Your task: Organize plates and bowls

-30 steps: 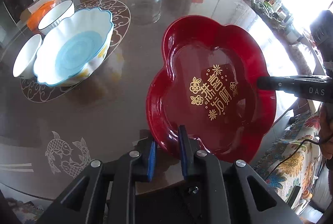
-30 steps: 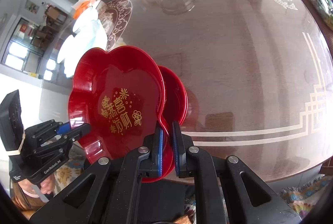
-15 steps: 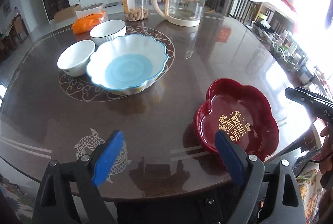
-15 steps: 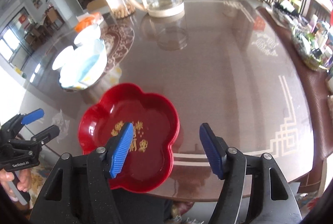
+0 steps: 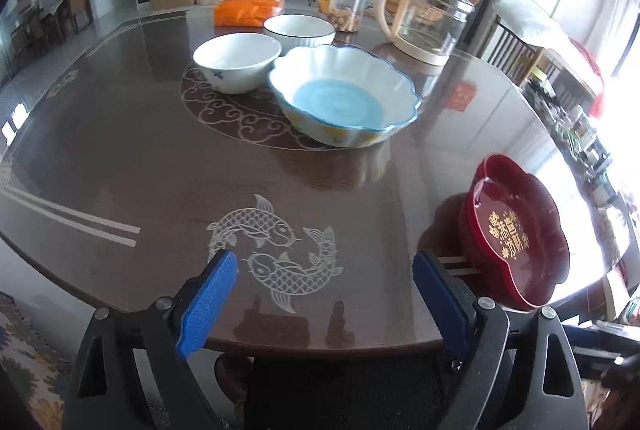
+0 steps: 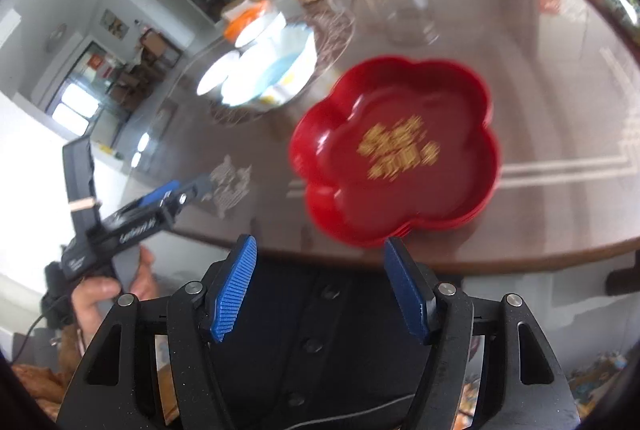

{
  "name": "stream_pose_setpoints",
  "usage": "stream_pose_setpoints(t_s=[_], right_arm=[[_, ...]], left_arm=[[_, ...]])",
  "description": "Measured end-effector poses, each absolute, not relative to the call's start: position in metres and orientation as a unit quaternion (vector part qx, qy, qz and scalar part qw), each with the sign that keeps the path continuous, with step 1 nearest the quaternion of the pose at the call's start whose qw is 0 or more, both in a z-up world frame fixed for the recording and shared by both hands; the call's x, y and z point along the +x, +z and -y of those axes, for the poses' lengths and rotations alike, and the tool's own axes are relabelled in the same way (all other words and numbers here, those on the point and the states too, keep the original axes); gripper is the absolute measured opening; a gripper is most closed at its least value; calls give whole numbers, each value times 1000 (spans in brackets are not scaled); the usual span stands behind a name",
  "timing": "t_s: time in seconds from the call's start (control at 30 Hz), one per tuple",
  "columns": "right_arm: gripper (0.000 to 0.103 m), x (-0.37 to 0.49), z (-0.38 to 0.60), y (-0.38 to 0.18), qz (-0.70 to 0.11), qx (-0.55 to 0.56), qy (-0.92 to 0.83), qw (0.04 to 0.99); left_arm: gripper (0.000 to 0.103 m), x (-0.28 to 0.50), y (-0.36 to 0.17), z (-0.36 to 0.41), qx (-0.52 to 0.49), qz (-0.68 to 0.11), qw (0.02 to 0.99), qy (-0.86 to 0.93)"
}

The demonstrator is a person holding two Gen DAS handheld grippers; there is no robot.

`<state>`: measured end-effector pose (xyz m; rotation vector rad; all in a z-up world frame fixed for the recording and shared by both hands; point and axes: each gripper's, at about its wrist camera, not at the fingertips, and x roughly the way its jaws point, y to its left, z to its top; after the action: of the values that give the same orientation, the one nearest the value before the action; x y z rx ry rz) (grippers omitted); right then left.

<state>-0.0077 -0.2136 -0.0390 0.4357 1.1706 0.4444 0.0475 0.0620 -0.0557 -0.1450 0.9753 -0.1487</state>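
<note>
Red flower-shaped plates [image 5: 516,234] with gold lettering lie stacked near the table's front right edge; they also show in the right wrist view [image 6: 396,150]. A large blue-and-white scalloped bowl [image 5: 344,98] stands mid-table, with two white bowls [image 5: 236,62] [image 5: 299,27] behind it to the left. My left gripper [image 5: 324,298] is open and empty over the front edge, left of the red plates. My right gripper [image 6: 320,286] is open and empty, drawn back off the table's edge in front of the plates. The left gripper also shows in the right wrist view [image 6: 176,190].
A glass kettle [image 5: 428,18], a clear jar of nuts [image 5: 346,2] and an orange packet [image 5: 248,10] stand at the far side of the round brown table [image 5: 120,158]. The table's front edge runs just ahead of both grippers.
Both grippers let go of the red plates and opened, then pulled back from the table. The left view has swung left, so the plates now sit at its right.
</note>
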Motion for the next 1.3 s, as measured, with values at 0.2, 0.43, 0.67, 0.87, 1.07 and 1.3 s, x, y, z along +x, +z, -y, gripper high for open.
stream_pose_setpoints(t_s=[0.2,0.43,0.67,0.87,1.07,1.3], right_arm=[[70,18,155,-82,-597,229,261,723],[69,60,163,-99,-583,214,177,763],[70,82,185,-69,-492,150,110,851],[70,46,164,-50,-464,88,144,869],[70,38,151,-57,-485,50,157,859],[70,56,145,-35,-490,16,180,852]], left_arm=[[89,42,-62,-92,-110,-468,876,-52],[89,33,-78,-107,-119,-478,870,-34],[89,31,-81,-100,-120,-483,866,-43],[89,34,-82,-98,-122,-486,864,-41],[89,39,-79,-93,-94,-487,867,-41],[89,74,-74,-102,-77,-485,871,-29]])
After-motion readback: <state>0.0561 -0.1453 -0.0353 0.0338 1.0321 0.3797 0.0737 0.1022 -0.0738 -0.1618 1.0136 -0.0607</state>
